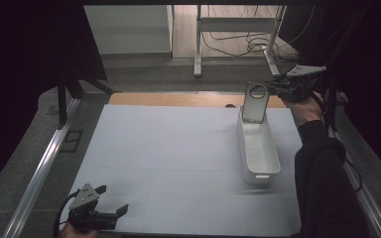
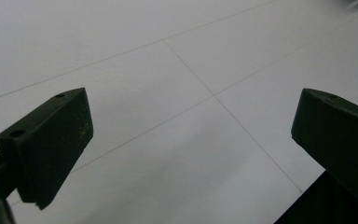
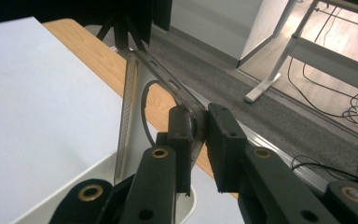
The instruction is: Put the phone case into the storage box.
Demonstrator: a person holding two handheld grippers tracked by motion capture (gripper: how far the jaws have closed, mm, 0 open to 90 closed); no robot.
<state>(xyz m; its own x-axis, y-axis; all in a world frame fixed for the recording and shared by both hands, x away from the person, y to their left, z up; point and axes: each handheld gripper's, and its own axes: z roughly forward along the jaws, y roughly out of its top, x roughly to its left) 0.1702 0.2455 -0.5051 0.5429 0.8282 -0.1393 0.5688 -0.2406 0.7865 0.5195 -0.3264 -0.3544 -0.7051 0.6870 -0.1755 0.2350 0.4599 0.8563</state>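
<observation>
Left gripper [image 1: 113,200] rests at the near left corner of the white tabletop [image 1: 178,148], jaws wide with nothing between them; broad bare surface stretches to its right. Farther right, a long white bin [image 1: 258,148] lies near the right edge. Right gripper [image 1: 273,89] pinches a flat grey plate with a round hole [image 1: 255,103], upright over the bin's far end.

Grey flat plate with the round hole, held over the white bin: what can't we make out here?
- Grey flat plate with the round hole: its lower edge in the high view sits behind the wall of the long white plastic bin, so contact with the bin floor is unclear.
- Same plate in the right gripper view: seen edge-on, its lower part is covered by the right gripper.
- Left gripper: hand cut by the bottom edge of the high view.
</observation>
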